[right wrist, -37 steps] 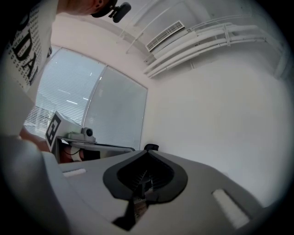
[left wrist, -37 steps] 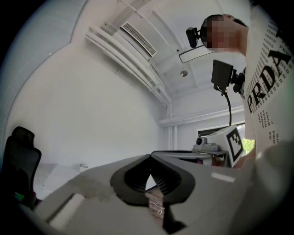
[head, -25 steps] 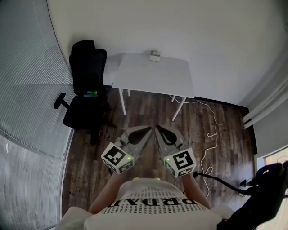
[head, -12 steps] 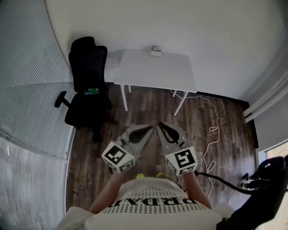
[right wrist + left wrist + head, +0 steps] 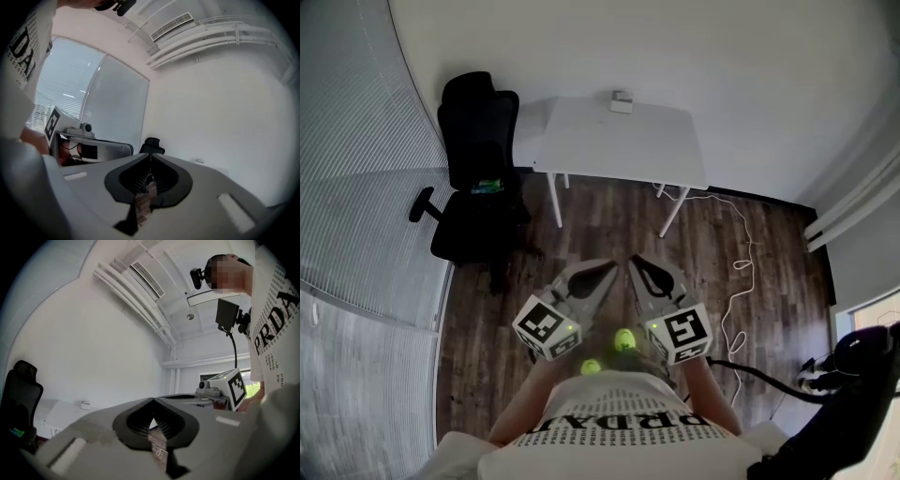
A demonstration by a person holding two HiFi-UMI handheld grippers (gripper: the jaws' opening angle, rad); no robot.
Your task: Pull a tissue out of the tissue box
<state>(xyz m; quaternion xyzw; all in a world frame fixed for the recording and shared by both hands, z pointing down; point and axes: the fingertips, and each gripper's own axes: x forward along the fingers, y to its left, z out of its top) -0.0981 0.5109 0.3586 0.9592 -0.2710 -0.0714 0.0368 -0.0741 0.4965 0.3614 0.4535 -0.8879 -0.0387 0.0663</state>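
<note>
The tissue box (image 5: 622,101) is a small pale box at the far edge of a white table (image 5: 623,150), well ahead of me across the room. It also shows small in the left gripper view (image 5: 85,405) and the right gripper view (image 5: 200,161). Both grippers are held side by side close to my chest, pointing level toward the table. My left gripper (image 5: 611,269) has its tips together with nothing between them (image 5: 153,399). My right gripper (image 5: 630,262) is closing, its jaws empty and its tips meeting (image 5: 150,154).
A black office chair (image 5: 476,178) stands left of the table, next to a wall of window blinds (image 5: 356,187). A white cable (image 5: 736,281) trails over the dark wood floor at the right. Dark equipment (image 5: 853,394) sits at the lower right.
Two yellow-green shoe tips have come into view under the grippers. Both grippers stay side by side in nearly the same place.
</note>
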